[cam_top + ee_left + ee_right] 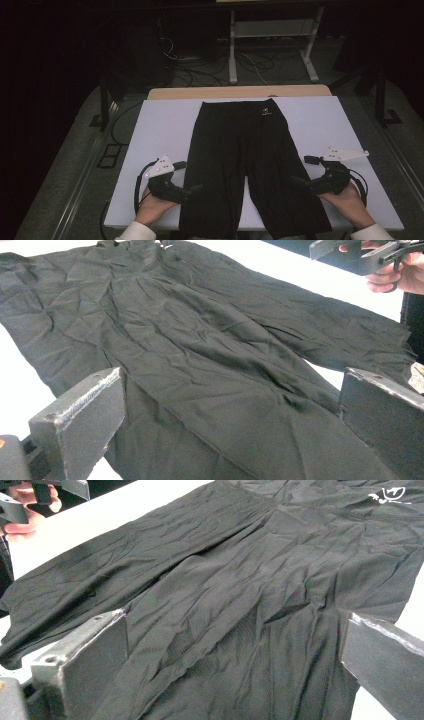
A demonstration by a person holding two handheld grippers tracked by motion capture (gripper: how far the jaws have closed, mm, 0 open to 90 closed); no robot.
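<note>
A: What's the biggest thing there?
B: A white table (165,125), smooth and rectangular. Black shorts (250,165) lie flat along its middle, waistband at 12 o'clock, legs splaying toward 6; the thin fabric is creased, with a small white logo (390,495) near the waist.
A: And the hands?
B: The left gripper (192,190) rests low at 8 o'clock beside the left leg, jaws spread wide over cloth. The right gripper (300,181) mirrors it at 4 o'clock, equally wide.
</note>
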